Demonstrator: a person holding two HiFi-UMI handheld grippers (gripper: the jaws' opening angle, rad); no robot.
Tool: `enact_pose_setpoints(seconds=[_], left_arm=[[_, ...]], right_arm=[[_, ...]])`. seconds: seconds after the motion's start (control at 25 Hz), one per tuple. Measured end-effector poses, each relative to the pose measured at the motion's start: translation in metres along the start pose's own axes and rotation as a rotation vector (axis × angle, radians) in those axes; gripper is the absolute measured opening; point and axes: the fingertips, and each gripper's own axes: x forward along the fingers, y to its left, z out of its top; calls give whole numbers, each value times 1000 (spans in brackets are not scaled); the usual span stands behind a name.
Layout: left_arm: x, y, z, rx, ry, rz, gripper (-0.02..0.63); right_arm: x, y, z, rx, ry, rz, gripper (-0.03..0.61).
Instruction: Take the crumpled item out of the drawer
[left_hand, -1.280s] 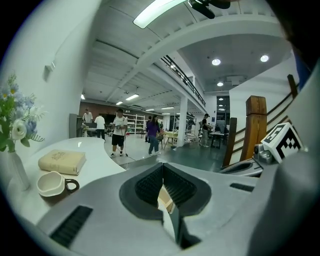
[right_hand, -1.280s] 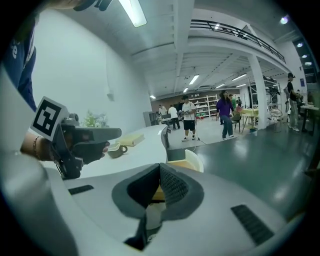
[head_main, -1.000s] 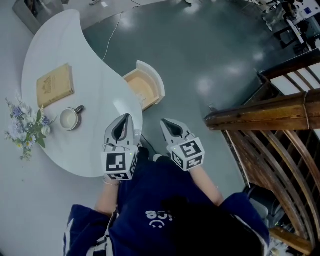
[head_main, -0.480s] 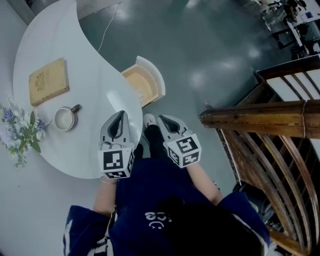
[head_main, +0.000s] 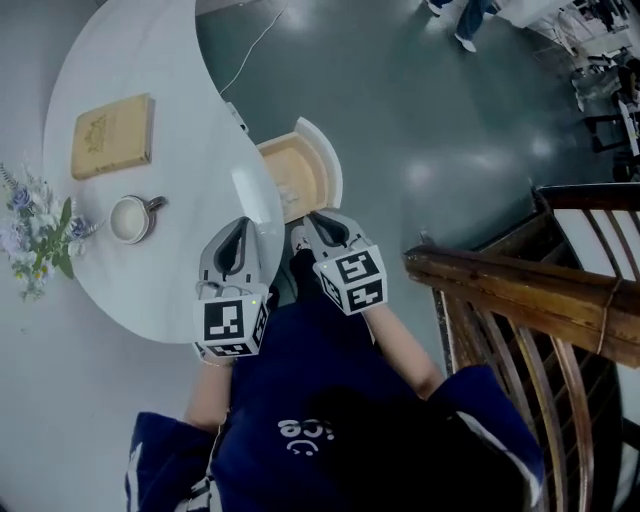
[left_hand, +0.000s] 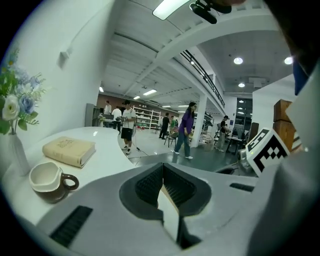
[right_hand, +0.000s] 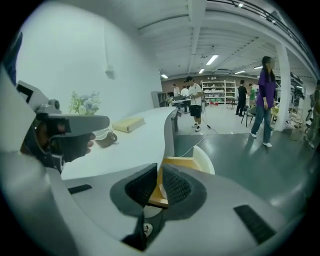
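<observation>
Right now the drawer (head_main: 330, 165) sticks out from the side of the white counter (head_main: 180, 90), with its wooden inside facing up. The crumpled item should be in there, but I cannot pick it out. From above, the drawer's bottom looks like plain wood, and the right tool's own view shows only a thin slice of it.

What matters most is where the drawer is from each tool. The right tool (head_main: 310, 218) is the near one. Its tip is just beside the drawer's near edge, and the drawer lies straight ahead of it, a little lower down. Its jaws are opening, with only a thin gap so far and nothing in between.

The left tool (head_main: 243, 225) hangs over the counter top, next to the drawer, so the counter's edge is in its way. Its jaws are pressed together and hold nothing.

I think the right tool should go forward and down into the drawer.
</observation>
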Motion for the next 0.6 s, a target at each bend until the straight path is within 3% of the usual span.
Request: enact_pose_setpoints(seconds=[0.48, 0.6], left_arm=[[13, 24, 18, -13, 9, 177, 5], [13, 30, 21, -8, 15, 216, 5]], right_arm=[[65, -37, -23, 76, 254, 131, 156], [82, -41, -27, 38, 305, 162, 172]])
